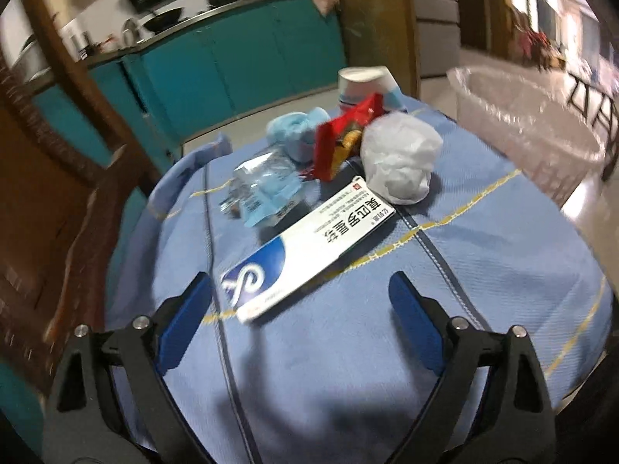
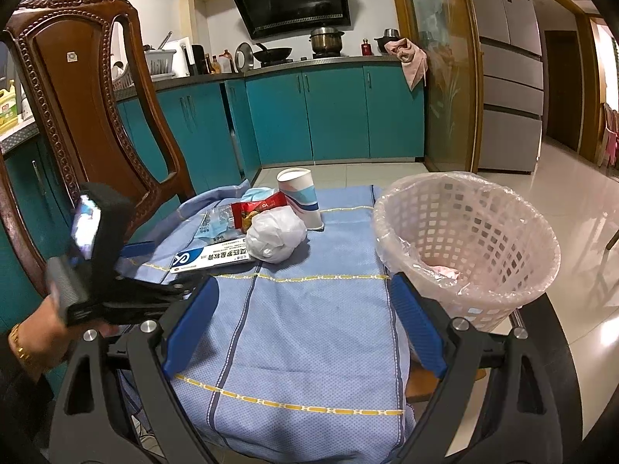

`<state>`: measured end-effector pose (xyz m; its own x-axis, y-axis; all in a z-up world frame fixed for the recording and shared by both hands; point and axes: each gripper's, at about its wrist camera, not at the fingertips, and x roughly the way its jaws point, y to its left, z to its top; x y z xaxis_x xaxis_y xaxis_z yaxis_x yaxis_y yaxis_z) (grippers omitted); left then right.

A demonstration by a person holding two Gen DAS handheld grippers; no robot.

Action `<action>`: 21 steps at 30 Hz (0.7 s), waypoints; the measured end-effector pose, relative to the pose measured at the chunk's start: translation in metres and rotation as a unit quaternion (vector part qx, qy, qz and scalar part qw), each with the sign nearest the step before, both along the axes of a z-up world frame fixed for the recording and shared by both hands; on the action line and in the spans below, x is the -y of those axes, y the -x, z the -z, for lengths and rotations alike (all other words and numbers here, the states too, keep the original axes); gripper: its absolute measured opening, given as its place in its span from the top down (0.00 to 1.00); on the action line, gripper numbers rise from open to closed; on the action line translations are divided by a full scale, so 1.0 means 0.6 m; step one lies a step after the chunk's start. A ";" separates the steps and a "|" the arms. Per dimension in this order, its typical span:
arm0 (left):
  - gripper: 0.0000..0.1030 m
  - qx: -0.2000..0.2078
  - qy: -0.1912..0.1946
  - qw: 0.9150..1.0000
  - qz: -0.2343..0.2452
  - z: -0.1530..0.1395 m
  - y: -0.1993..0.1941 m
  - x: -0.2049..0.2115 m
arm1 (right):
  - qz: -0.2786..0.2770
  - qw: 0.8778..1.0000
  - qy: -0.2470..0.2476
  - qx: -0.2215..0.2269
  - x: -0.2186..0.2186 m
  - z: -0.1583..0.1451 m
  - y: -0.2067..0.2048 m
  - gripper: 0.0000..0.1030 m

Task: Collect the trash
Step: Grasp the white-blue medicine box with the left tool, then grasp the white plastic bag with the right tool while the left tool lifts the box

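Note:
Trash lies on a blue cloth (image 1: pixel 483 255): a white-and-blue medicine box (image 1: pixel 309 247), a crumpled white bag (image 1: pixel 400 158), a red snack wrapper (image 1: pixel 340 143), a clear mask packet (image 1: pixel 259 189), a blue mask (image 1: pixel 298 129) and a paper cup (image 1: pixel 363 85). My left gripper (image 1: pixel 305 290) is open, its jaws just short of the near end of the box. My right gripper (image 2: pixel 305 290) is open and empty over the cloth (image 2: pixel 309 328). The right wrist view shows the box (image 2: pixel 212 257), bag (image 2: pixel 276 237), wrapper (image 2: pixel 257 210), cup (image 2: pixel 300 197) and a white lined basket (image 2: pixel 468 243).
A carved wooden chair (image 2: pixel 77 89) stands at the left of the table. The left gripper's body and the hand holding it (image 2: pixel 89 263) show at the left in the right wrist view. Teal kitchen cabinets (image 2: pixel 329 112) and a fridge (image 2: pixel 506 65) stand behind.

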<state>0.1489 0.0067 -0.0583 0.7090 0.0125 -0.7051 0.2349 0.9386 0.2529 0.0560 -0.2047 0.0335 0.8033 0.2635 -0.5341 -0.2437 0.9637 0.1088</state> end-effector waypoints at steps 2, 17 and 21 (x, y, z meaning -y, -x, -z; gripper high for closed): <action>0.16 -0.011 -0.015 1.000 0.011 0.013 -0.017 0.003 | -0.002 1.000 0.002 -0.001 -0.003 0.002 -0.001 0.15; 0.47 -0.068 0.016 0.997 0.036 0.038 -0.068 -0.011 | -0.011 1.000 0.012 -0.016 -0.031 0.012 -0.034 0.15; 0.59 -0.079 0.025 0.996 0.038 0.027 -0.045 -0.017 | -0.012 1.000 0.017 -0.019 -0.041 0.013 -0.058 0.15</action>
